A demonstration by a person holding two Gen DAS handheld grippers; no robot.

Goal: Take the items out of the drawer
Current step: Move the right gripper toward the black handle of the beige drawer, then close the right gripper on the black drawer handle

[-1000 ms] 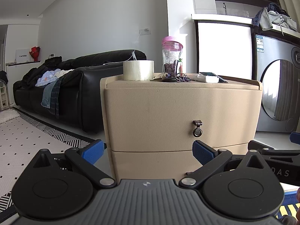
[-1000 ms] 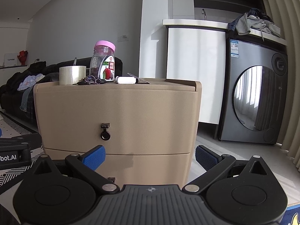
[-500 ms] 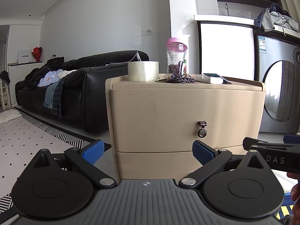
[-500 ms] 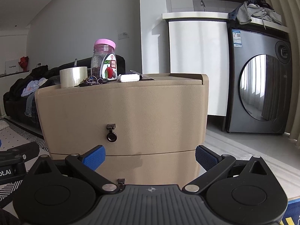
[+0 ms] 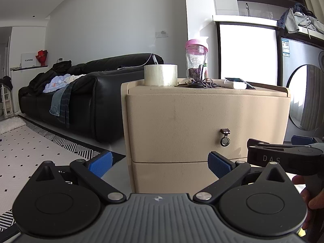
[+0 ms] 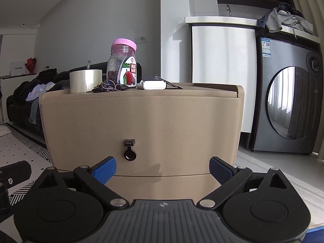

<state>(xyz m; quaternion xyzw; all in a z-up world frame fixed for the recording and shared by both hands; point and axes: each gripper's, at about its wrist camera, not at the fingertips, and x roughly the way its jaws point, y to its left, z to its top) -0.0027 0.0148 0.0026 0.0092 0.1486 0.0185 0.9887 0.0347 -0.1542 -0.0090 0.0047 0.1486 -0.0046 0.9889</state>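
Right wrist view, both claws apart, drawer (image 6: 141, 131) closed, jar (image 6: 123, 66) part-filled

Daylight fills the room, and both views are sharp. The white cabinet panel (image 5: 246, 50) glares, nearly blown out. The washing machine door (image 6: 291, 105) mirrors bright curtains. Soft shadows fall on the beige drawer front (image 6: 154, 129). Fisheye bending curves walls, and corners go black.

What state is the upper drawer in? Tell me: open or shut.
Shut. The upper drawer front sits flush with the cabinet, only a thin seam above the lower drawer, and its ring pull hangs untouched.
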